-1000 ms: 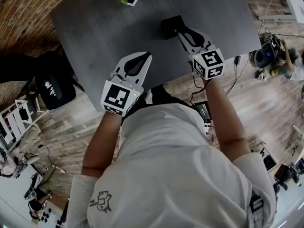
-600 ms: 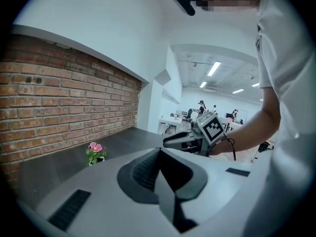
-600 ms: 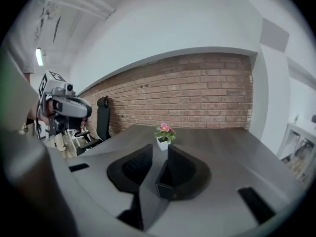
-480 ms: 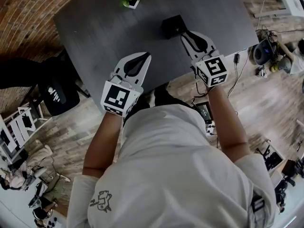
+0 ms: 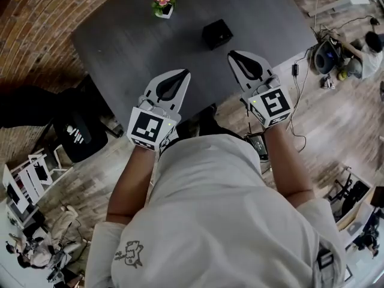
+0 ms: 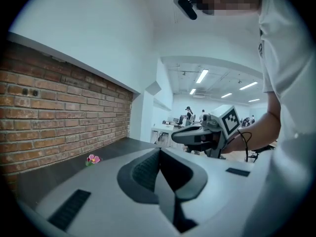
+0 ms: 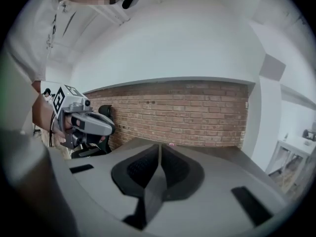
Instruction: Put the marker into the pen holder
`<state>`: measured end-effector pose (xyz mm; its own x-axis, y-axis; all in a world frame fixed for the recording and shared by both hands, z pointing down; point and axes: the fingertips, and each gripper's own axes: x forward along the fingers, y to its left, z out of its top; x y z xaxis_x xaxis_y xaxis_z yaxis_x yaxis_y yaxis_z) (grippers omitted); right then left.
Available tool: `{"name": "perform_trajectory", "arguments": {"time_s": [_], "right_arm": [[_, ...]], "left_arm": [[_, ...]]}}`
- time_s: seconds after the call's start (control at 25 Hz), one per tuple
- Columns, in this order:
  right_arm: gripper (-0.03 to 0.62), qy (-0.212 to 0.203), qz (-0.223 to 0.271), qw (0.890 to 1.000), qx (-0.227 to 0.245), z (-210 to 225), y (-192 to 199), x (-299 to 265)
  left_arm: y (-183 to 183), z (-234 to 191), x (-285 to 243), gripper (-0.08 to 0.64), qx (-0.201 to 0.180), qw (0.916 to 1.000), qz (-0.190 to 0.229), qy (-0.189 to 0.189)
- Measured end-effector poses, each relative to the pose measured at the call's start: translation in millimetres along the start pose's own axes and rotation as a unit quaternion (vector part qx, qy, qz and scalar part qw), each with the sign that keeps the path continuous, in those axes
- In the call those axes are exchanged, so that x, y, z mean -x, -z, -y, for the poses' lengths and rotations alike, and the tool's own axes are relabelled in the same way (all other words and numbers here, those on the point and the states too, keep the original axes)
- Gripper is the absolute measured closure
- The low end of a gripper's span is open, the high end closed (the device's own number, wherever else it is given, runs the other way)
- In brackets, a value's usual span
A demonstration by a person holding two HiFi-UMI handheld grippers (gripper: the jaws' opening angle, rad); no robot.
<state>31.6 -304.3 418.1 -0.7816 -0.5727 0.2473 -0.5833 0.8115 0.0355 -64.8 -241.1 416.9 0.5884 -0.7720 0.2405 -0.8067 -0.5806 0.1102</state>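
Observation:
The black square pen holder (image 5: 216, 33) stands on the dark table (image 5: 126, 47), right of the middle. No marker shows in any view; the holder's inside is too dark to read. My right gripper (image 5: 233, 56) hangs just short of the holder, on the near side and apart from it. Its jaws have just been closing and now meet with nothing between them (image 7: 159, 147). My left gripper (image 5: 183, 74) is over the table's near edge, shut and empty (image 6: 159, 152). Each gripper view shows the other gripper alongside.
A small white pot with a pink flower (image 5: 162, 3) stands at the table's far edge, also seen as the flower (image 6: 92, 158). A brick wall (image 5: 36, 23) runs along the left. A black chair (image 5: 78, 134) and cables on the wood floor (image 5: 300, 77) flank the table.
The right gripper has pulled back from the pen holder toward me and risen, and its jaws went from wide open to shut. The left gripper lifted a little.

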Motion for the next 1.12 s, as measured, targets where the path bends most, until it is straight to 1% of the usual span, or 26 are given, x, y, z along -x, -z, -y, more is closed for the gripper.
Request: {"name": "perform_trajectory", "arguments": {"time_s": [0.2,0.36,0.48,0.8,1.0,1.12], "right_arm": [[0.586,0.03,0.011,0.999,0.016,-25,-17,25],[0.586,0.048,0.018,0.999,0.01,-50,-25,44],[0.586,0.057,0.024,0.998,0.016,-74,-33,58],[0.586,0.085,0.04,0.995,0.007,-128,-43,92],[0.586,0.088,0.043,0.995,0.01,-147,-47,105],[0.586,0.085,0.047,0.995,0.016,-151,-51,114]], "left_arm": [[-11,12,22,0.549,-0.017,0.9993,0.014,0.031],[-12,23,43,0.549,-0.025,0.9981,0.02,0.053],[-12,27,62,0.549,-0.029,0.9973,0.023,0.064],[-12,34,113,0.549,-0.048,0.9951,0.033,0.08],[-18,42,131,0.549,-0.036,0.9945,0.043,0.089],[-22,49,135,0.549,-0.036,0.9948,0.047,0.083]]}}
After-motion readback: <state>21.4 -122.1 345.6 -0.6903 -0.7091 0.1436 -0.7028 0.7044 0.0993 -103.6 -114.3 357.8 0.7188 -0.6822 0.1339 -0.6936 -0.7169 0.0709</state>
